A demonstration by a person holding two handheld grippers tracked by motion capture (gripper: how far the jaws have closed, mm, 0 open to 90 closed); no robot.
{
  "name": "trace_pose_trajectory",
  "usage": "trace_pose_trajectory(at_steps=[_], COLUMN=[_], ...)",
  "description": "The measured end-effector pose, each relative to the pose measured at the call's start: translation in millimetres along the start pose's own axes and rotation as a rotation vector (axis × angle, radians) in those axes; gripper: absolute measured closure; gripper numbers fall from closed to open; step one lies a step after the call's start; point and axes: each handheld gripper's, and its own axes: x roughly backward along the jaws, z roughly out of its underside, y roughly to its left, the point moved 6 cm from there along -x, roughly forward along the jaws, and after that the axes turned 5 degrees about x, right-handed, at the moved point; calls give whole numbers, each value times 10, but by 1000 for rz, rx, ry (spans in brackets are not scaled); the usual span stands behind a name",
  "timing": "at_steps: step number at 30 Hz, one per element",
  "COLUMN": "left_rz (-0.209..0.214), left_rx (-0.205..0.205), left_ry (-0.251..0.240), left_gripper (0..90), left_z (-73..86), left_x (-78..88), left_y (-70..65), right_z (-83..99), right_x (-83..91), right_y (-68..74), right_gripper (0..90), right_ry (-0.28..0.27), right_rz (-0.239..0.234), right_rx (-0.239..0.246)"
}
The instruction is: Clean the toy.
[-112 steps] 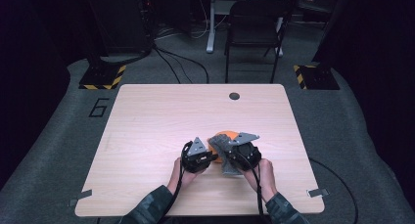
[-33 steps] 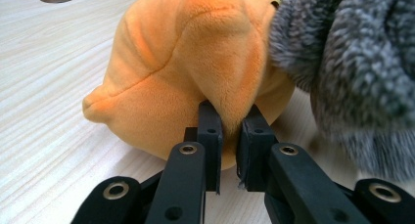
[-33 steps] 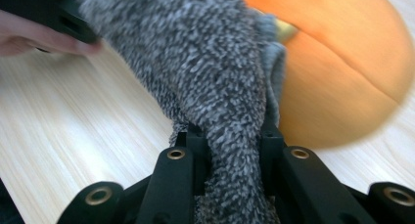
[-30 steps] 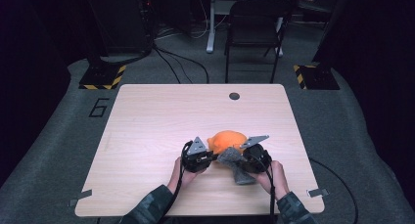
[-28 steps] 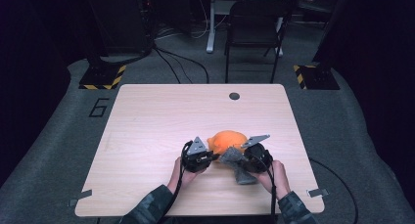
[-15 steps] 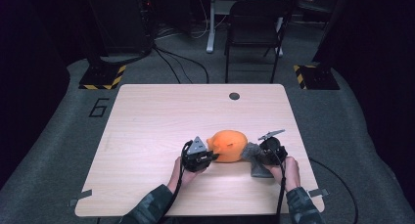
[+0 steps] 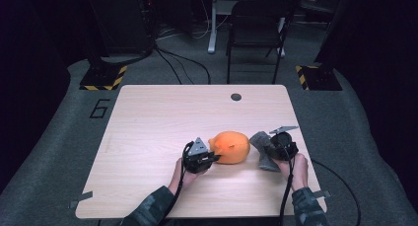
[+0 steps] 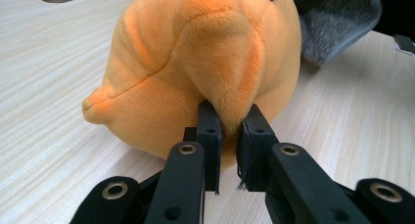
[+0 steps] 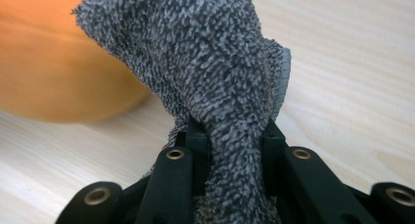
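Lower centre of the high view: the left gripper (image 7: 213,157) pinches a fold of the orange plush toy (image 7: 230,147) resting on the table (image 7: 148,117). The right gripper (image 7: 266,148) clamps a grey cloth (image 7: 263,154), apparently clear of the toy.

Bright table, dark room around it

Light falls from above on the pale table (image 7: 148,117); the floor beyond is dim. The orange plush (image 9: 54,72) left of the right gripper's fingers (image 9: 195,150) is blurred, out of focus. Soft shadow lies under the plush beside the left gripper's fingers (image 8: 210,136)
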Motion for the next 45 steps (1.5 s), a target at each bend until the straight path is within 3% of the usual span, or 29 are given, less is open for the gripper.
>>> trace_pose_trajectory(at_steps=[1,3,5,6,7,8,9,11,12,13,14,15,18,19,24,25,26,27,31,36,37,39,42,44,45], left_rz=[1,2,2,2,2,1,2,2,2,3,3,2,3,3,4,9,9,6,9,8,8,5,7,6,7], left_rx=[1,8,8,8,8,8,9,7,7,7,6,-2,-2,-2,-6,-5,-5,-9,-6,-4,-5,-3,4,6,5], left_ry=[0,0,0,0,0,-1,-1,0,0,1,2,2,4,3,4,8,8,7,9,9,10,9,7,9,9], left_gripper=[810,809,810,810,810,810,809,810,810,810,810,810,811,811,811,811,811,811,811,811,811,811,811,811,811], left_z=[0,0,-1,-1,-1,-1,0,1,2,3,4,2,4,2,1,4,4,4,7,7,7,8,8,8,7], left_x=[-1,-1,-1,-2,-1,-2,-2,0,0,1,1,-1,-5,-5,-7,-7,-7,-12,-15,-18,-15,-13,-9,-4,-4], left_y=[2,4,5,5,6,6,5,6,6,6,6,10,6,5,5,1,1,2,0,5,9,15,28,36,38], right_z=[-60,-81,-164,-207,-290,-290,-321,-318,-290,-264,-244,-185,-153,-134,-61,-9,-9,24,85,108,119,124,123,81,36], right_x=[88,117,231,304,435,435,487,496,435,365,306,157,78,62,35,-2,-2,-29,-136,-240,-289,-302,-288,-196,-129], right_y=[64,94,229,309,506,506,637,941,1061,1125,1162,1164,1107,1012,845,735,735,653,456,321,233,204,117,69,57], right_gripper=[740,740,740,740,740,740,740,740,740,741,741,742,742,743,742,742,742,742,742,741,739,737,736,736,736], right_ry=[-41,-56,-109,-133,-176,-176,-187,-153,-113,-85,-65,-14,2,12,48,77,77,106,128,139,146,149,141,109,69], right_rz=[-24,-37,-79,-102,-160,-160,-195,-268,-279,-283,-274,-269,-269,-275,-283,-274,-274,-269,-210,-148,-77,-60,-21,10,17], right_rx=[5,13,35,64,130,130,170,258,305,330,323,339,326,299,262,234,234,194,162,108,98,94,61,60,55])
